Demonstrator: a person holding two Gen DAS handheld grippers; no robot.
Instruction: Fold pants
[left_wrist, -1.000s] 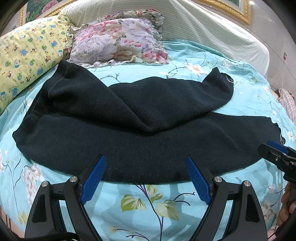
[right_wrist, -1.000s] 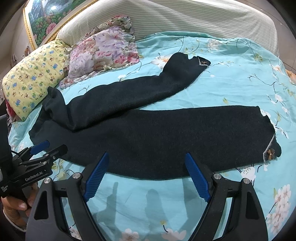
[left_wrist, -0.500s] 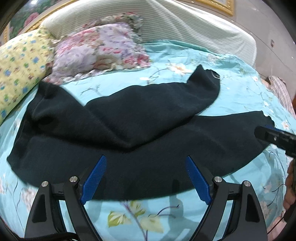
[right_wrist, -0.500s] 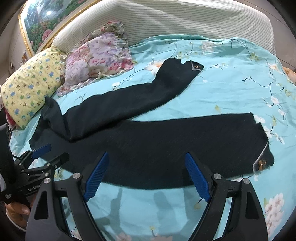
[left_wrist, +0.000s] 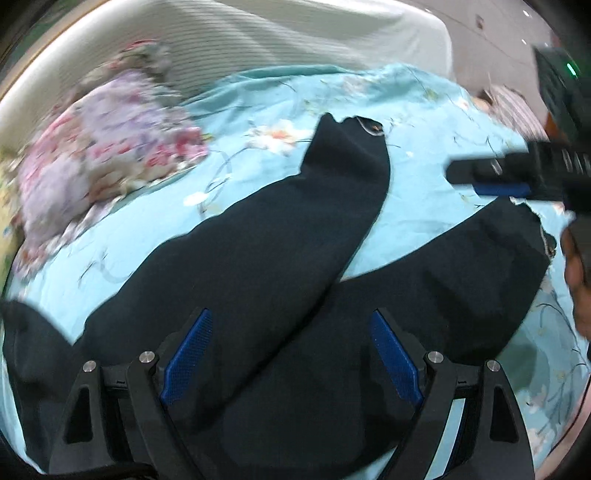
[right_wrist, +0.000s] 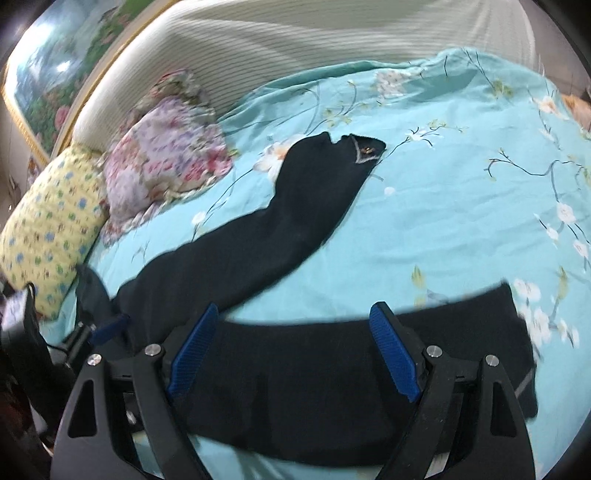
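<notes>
Nearest, the left gripper (left_wrist: 291, 350) and right gripper (right_wrist: 293, 345) both gape over the dark pants (right_wrist: 314, 380), holding nothing. The pants lie spread on the floral bedsheet (right_wrist: 443, 221), waistband cut off left. Beyond, blurred pillows (right_wrist: 166, 158).

Floral bed (right_wrist: 461, 221) — dark pants (right_wrist: 295, 206), pillows (right_wrist: 170, 158)

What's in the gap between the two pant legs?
Just bare blue flowered bedsheet. The right wrist view shows it between the far leg and the near leg of the pants; nothing lies there.
</notes>
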